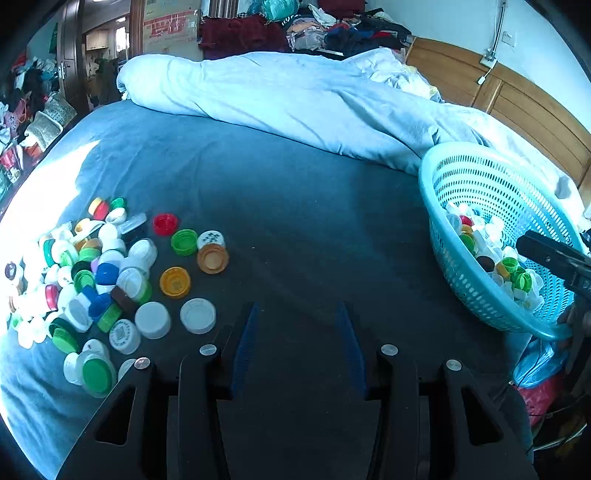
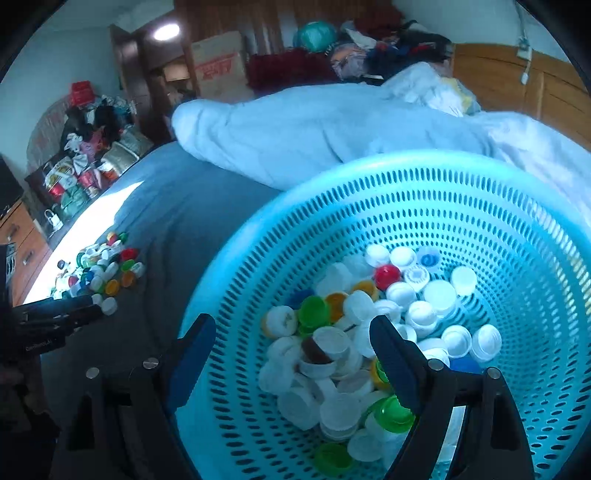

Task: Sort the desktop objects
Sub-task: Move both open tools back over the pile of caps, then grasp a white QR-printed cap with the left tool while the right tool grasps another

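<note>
A pile of loose bottle caps (image 1: 85,280) in white, green, orange, red and blue lies on the dark blue bed sheet at the left; it also shows far left in the right wrist view (image 2: 99,269). A light blue perforated basket (image 1: 491,184) at the right holds many caps (image 2: 369,332). My left gripper (image 1: 297,314) is open and empty over bare sheet, right of the pile. My right gripper (image 2: 291,328) is open and empty, its fingers straddling the basket's near rim above the caps.
A rumpled pale blue duvet (image 1: 295,96) lies across the bed behind the sheet. A wooden headboard (image 1: 517,99) stands at the right. Clothes and boxes (image 1: 295,26) are heaped beyond the bed. The bed's left edge (image 1: 37,162) drops to cluttered shelves.
</note>
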The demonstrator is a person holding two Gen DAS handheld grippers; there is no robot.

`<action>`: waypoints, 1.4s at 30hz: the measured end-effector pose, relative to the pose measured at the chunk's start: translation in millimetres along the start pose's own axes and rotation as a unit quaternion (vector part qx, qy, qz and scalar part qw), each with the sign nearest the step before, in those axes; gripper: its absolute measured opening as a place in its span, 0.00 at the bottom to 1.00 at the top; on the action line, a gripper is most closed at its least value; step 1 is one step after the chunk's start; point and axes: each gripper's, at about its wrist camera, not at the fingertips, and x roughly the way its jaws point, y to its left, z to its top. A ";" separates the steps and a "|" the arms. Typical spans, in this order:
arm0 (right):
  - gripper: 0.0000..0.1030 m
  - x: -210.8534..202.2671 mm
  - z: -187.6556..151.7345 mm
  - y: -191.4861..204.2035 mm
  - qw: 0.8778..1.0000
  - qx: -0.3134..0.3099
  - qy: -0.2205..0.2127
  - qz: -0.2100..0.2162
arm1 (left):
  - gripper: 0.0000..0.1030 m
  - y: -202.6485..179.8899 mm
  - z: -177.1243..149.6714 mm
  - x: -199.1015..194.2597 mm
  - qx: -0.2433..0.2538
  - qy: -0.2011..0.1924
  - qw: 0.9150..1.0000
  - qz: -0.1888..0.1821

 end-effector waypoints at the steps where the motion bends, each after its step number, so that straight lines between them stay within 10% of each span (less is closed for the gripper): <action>1: 0.88 -3.2 -0.9 4.5 1.000 0.006 -0.002 0.014 | 0.38 3.4 -1.0 -3.6 -0.002 -0.003 1.000 0.001; 8: 0.89 -20.2 -29.8 18.2 0.994 0.083 -0.006 0.068 | 0.38 44.2 -6.6 -32.8 -0.041 -0.034 0.998 0.018; 16: 0.89 -26.9 -73.2 59.7 0.989 0.004 0.038 0.146 | 0.38 113.5 -31.3 -58.2 -0.090 -0.047 0.993 0.063; 22: 0.91 -13.9 -61.6 -3.4 0.982 0.100 0.050 0.152 | 0.38 168.1 -57.5 -59.9 -0.109 -0.031 0.987 0.116; 30: 1.00 -67.6 -68.6 41.1 0.996 -0.032 0.022 0.074 | 0.38 199.9 -90.1 -56.7 -0.103 -0.033 0.991 0.076; 39: 1.00 -91.5 -38.4 128.3 0.989 -0.088 -0.038 0.110 | 0.38 189.0 -88.3 -20.8 -0.027 -0.010 0.997 0.071; 42: 0.82 -70.8 -42.2 166.5 0.983 -0.120 -0.016 0.135 | 0.38 194.8 -79.9 -8.7 -0.044 -0.014 0.997 0.069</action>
